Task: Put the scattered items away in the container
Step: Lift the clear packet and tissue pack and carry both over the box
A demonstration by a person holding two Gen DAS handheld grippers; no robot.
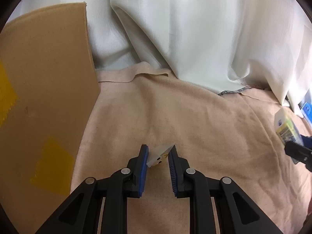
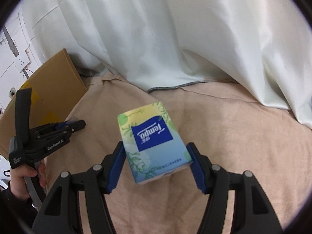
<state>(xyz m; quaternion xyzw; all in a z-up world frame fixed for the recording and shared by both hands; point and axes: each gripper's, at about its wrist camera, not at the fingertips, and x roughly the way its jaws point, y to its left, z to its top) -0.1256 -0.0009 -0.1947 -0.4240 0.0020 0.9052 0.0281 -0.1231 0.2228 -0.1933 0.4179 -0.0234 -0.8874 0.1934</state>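
Note:
My left gripper is shut on a small white and yellow packet with black dots, held just above the pink blanket. The brown cardboard box stands close on its left. In the right wrist view my right gripper is shut on a Tempo tissue pack, green, yellow and blue, raised and tilted over the blanket. The same tissue pack shows at the right edge of the left wrist view. The left gripper appears at the left beside the box, held by a hand.
White curtains hang down onto the blanket at the back. A wall socket sits behind the box at the far left. A blue object lies by the curtain at the right edge. The blanket spreads wide under both grippers.

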